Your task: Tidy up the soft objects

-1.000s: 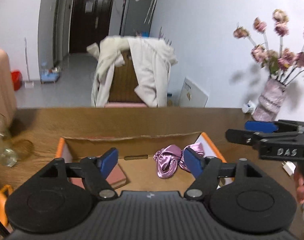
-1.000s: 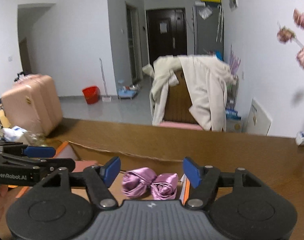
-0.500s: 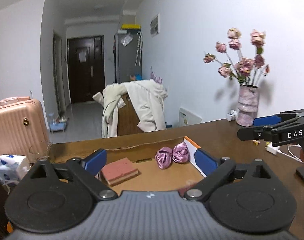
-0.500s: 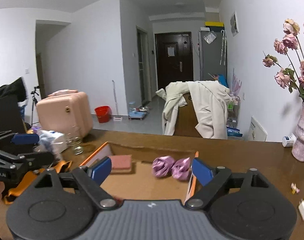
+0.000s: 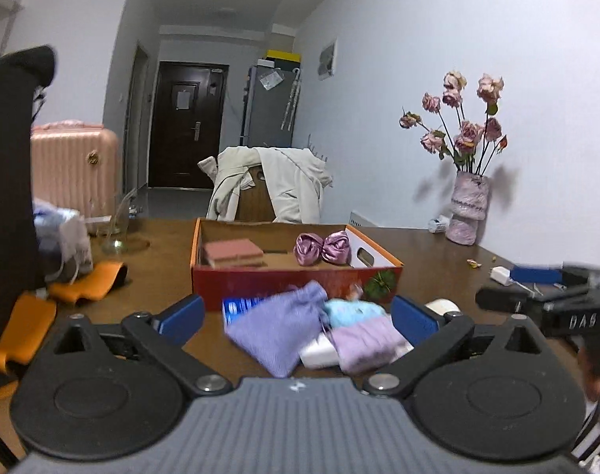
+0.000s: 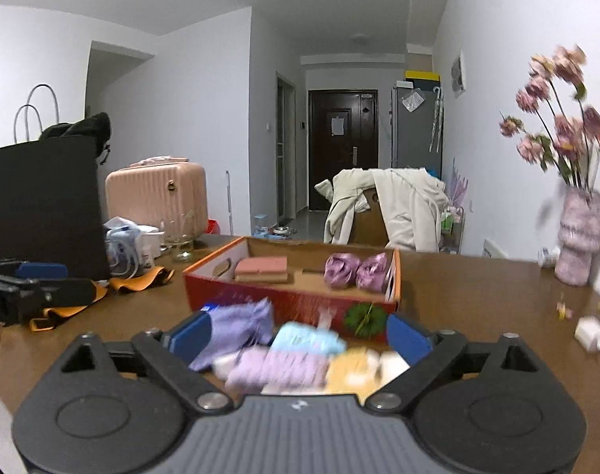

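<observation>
A red-and-orange cardboard box stands on the brown table. It holds a pink satin bundle and a folded pink cloth. In front of the box lies a blurred pile of soft items: a purple knit pouch, a light blue piece, a lilac piece and a yellow one. My left gripper and right gripper hover side by side near the pile. Their jaws are opening, and no pad presses on anything.
A vase of pink flowers stands at the right by the wall, with a white charger near it. At the left are a black bag, orange straps and a glass. A chair draped with a coat stands behind the table.
Both grippers have pulled back from over the box toward the table's near side, and their jaws have widened. The pile of soft items has come into view in front of the box.
</observation>
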Action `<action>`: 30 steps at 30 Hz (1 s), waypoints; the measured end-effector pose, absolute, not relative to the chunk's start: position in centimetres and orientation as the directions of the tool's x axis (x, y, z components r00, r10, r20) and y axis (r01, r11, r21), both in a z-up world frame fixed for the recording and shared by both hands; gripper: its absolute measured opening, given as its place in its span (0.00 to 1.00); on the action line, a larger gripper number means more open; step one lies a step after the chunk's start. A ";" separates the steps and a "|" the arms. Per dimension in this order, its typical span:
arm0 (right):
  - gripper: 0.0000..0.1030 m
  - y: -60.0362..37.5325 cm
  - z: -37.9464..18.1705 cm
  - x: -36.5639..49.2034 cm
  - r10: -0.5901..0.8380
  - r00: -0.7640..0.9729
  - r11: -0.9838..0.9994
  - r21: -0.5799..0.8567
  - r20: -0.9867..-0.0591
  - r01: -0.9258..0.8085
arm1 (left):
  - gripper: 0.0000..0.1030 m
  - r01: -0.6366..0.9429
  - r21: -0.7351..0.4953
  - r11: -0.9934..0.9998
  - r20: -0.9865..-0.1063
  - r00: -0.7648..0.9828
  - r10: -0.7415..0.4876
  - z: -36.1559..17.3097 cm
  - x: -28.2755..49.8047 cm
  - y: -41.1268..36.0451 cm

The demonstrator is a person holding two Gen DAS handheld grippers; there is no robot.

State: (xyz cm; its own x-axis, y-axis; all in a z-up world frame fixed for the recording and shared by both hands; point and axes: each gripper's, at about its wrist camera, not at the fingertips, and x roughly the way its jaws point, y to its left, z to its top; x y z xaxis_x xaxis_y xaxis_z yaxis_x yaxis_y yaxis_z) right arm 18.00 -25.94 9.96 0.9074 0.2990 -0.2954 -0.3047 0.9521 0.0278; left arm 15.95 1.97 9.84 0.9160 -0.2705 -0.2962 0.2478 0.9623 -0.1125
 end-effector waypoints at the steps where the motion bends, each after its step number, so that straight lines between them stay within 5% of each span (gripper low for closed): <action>1: 0.96 -25.9 9.3 17.2 0.301 0.906 0.952 0.043 -0.299 -0.302 | 1.00 0.243 -0.111 0.964 -0.297 0.917 -0.265 9.4 15.1 1.9; 7: 0.96 -24.8 6.3 14.7 0.334 0.869 0.939 0.048 -0.366 -0.341 | 1.00 0.263 0.001 0.965 -0.335 0.909 -0.247 7.7 13.6 -0.2; 16: 0.96 -27.2 5.7 16.3 0.243 0.897 0.970 0.093 -0.370 -0.224 | 1.00 0.330 -0.022 0.944 -0.396 0.864 -0.311 6.0 15.7 -2.6; 24: 0.86 -30.2 4.2 20.2 0.203 0.886 0.976 0.162 -0.418 -0.147 | 0.99 0.432 0.008 0.902 -0.508 0.778 -0.368 2.4 18.8 -8.4; 28: 0.80 -30.3 3.8 22.8 0.215 0.879 0.973 0.166 -0.426 -0.158 | 0.64 0.455 -0.020 0.890 -0.545 0.741 -0.391 1.3 20.2 -8.5; 30: 0.76 -30.2 3.5 24.2 0.231 0.871 0.969 0.184 -0.433 -0.165 | 0.57 0.414 -0.032 0.910 -0.564 0.744 -0.358 0.9 21.2 -7.7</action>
State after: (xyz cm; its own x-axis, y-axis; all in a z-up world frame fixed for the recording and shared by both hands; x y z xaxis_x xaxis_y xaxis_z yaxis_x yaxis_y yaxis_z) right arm 24.19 -30.20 3.49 0.8713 0.2307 -0.4331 -0.1650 0.9689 0.1842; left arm 21.24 -7.71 0.91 0.7443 -0.3583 -0.5636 0.4138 0.9098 -0.0319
